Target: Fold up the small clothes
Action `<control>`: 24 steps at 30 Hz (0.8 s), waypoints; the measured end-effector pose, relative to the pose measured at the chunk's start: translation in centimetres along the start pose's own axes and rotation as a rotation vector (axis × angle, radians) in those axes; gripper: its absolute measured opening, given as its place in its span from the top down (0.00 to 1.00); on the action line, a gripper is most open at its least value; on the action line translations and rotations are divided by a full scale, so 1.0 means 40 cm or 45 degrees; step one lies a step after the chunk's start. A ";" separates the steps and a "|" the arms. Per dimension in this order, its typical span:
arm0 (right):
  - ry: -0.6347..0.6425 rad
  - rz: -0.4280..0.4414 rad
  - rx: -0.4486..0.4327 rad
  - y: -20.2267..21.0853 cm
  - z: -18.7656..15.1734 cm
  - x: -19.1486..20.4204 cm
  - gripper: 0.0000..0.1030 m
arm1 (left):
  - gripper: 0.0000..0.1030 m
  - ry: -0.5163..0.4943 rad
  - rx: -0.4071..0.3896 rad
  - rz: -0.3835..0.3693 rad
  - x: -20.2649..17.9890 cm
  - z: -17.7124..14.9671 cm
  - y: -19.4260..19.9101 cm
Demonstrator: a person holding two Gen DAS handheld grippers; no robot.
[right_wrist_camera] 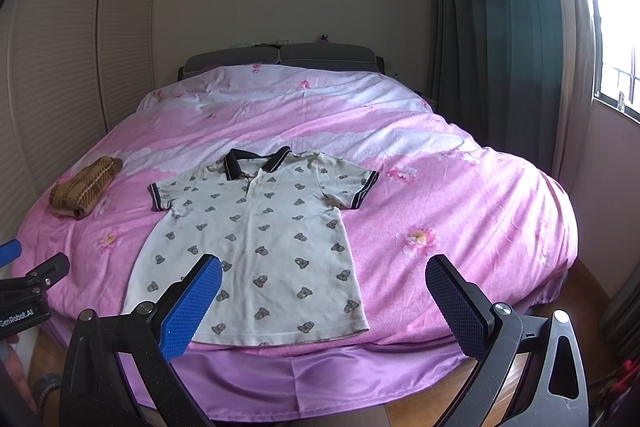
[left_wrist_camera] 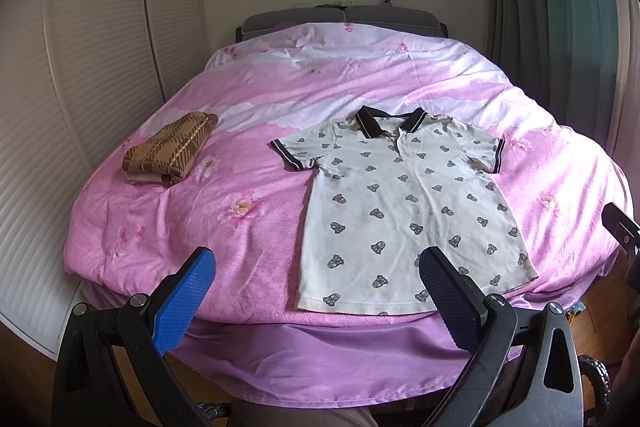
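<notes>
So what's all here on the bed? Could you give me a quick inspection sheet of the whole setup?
Surface: bed with pink floral cover, slightly rumpled.
Job's things: white polo shirt with dark collar, spread flat, front up, hem toward the cameras; brown plaid garment already folded, apart from it on the left.
Clutter: nothing seen on the bed.
Grippers: left gripper and right gripper both open, fingers above the bed's near edge, holding nothing.
Cables: nothing seen.
Surroundings: louvred wardrobe doors left, green curtains and window right, grey headboard.
</notes>
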State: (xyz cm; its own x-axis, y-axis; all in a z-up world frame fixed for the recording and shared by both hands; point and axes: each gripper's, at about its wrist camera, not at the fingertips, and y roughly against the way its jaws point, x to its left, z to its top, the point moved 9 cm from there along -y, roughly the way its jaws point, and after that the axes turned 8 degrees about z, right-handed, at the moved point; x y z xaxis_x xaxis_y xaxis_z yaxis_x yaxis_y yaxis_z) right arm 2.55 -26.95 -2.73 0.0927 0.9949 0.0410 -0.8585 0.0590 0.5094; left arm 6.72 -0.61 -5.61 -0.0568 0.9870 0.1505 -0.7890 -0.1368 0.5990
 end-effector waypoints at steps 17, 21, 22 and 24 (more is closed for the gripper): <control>-0.003 0.001 0.001 0.001 -0.001 -0.003 0.00 | 0.00 0.000 0.002 -0.001 0.000 -0.002 0.001; -0.002 0.001 0.002 0.000 0.000 -0.004 0.00 | 0.00 0.000 0.001 0.000 -0.002 -0.003 0.002; -0.003 0.001 0.001 0.001 0.000 -0.004 0.00 | 0.00 0.001 0.001 0.000 0.000 -0.003 0.001; -0.005 0.003 0.003 -0.001 0.000 -0.004 0.00 | 0.00 -0.001 0.003 0.001 -0.001 -0.003 0.001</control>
State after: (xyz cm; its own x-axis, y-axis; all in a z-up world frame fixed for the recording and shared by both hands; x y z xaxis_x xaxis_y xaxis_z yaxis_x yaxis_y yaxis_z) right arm 2.57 -27.09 -2.75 0.0923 0.9947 0.0457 -0.8574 0.0561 0.5116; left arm 6.63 -0.65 -5.70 -0.0568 0.9868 0.1516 -0.7875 -0.1376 0.6007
